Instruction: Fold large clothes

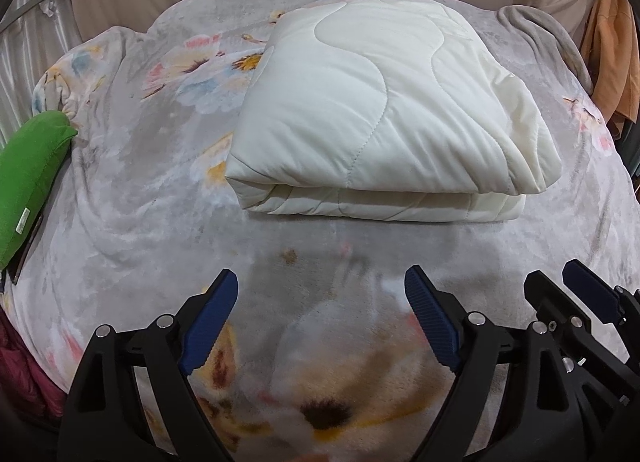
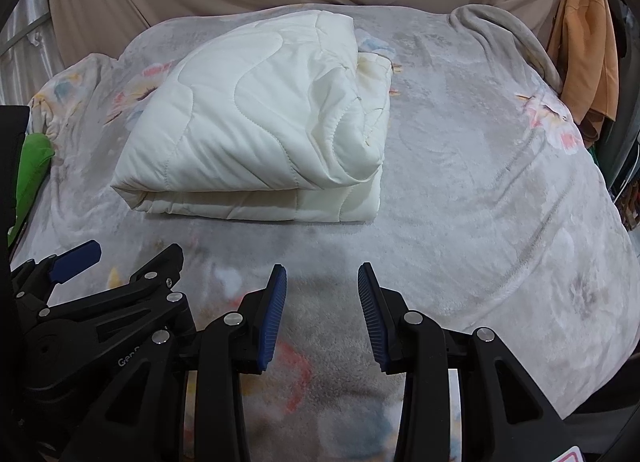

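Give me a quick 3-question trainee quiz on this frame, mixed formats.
1. True or false: the white quilt lies folded on the floral blanket, touched by neither tongs.
2. Multiple choice: which tongs stand wider open? A) left tongs B) right tongs C) both equal
3. Fill in: the item at the bed's left edge in the left wrist view is a ____ cushion.

Key: 1 true; 2 A; 3 green
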`<state>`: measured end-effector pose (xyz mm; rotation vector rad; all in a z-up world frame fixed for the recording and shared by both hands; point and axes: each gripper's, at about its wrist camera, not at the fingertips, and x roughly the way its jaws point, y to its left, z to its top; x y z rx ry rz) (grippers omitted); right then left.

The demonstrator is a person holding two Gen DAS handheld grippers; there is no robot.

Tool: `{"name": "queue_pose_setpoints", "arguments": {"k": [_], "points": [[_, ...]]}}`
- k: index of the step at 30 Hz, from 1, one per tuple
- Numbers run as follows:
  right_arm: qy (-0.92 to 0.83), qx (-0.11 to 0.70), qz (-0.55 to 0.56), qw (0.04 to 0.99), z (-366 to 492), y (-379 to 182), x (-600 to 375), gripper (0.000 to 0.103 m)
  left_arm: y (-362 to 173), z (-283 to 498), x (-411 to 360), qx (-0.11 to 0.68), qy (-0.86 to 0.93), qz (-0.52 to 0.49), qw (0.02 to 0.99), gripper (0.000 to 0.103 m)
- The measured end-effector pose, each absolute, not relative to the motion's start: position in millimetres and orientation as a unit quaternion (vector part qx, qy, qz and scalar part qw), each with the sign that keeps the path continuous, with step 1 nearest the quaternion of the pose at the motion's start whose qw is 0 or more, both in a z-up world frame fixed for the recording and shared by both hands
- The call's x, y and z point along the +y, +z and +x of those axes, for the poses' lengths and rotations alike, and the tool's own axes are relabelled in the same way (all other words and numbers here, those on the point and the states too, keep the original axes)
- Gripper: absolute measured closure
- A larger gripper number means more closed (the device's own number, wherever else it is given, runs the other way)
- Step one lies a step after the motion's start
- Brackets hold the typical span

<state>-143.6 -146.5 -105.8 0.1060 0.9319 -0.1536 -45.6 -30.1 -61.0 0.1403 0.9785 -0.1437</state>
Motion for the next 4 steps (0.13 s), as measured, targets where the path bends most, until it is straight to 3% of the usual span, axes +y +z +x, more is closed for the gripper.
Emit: {"name": "queue_pose_setpoints", "arguments": {"k": [4], "points": [[-0.075, 0.449, 0.05, 0.889, -142.5, -106.6, -146.2, 0.065, -62.0, -45.4, -30.7, 0.471, -0.068, 0.07, 0.877, 0.02]]}}
